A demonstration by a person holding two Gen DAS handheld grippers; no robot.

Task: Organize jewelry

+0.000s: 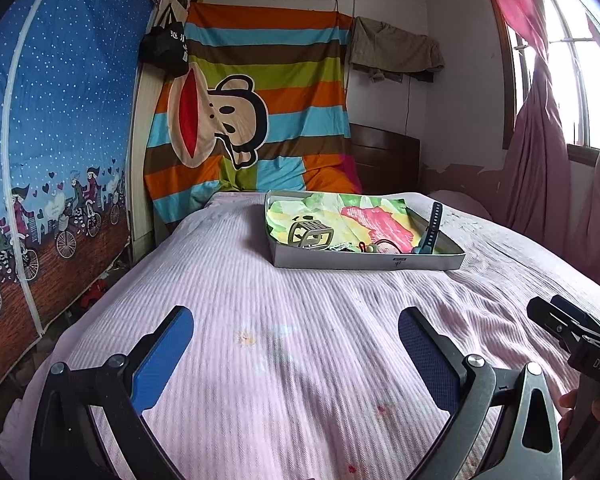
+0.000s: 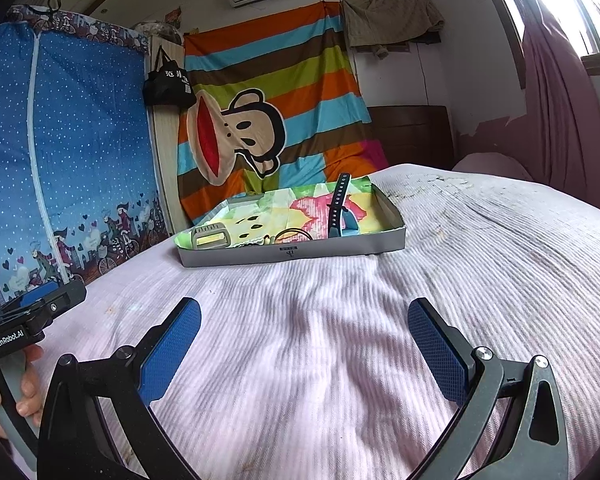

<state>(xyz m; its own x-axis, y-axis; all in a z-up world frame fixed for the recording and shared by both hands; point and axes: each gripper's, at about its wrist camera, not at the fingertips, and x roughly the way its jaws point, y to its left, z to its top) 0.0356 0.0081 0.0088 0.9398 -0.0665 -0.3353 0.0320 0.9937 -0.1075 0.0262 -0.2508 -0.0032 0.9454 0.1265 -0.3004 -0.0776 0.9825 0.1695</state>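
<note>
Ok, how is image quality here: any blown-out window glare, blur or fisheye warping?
Left wrist view: window blown out white at right, edges bowed by fisheye, bedspread near the left hand-held gripper soft. Right wrist view: window glare top right, tray readable, shadows fall on the bedspread ahead of the right hand-held gripper.

The left claw [image 1: 296, 356] is spread wide, its two blue-padded fingers [image 1: 164, 356] well apart with nothing between them. The right claw [image 2: 304, 348] is spread just as wide and also holds nothing. Both point forward, side by side and level. In the right wrist view, the left hand [image 2: 16, 396] wraps around its claw's handle at the near left.
</note>
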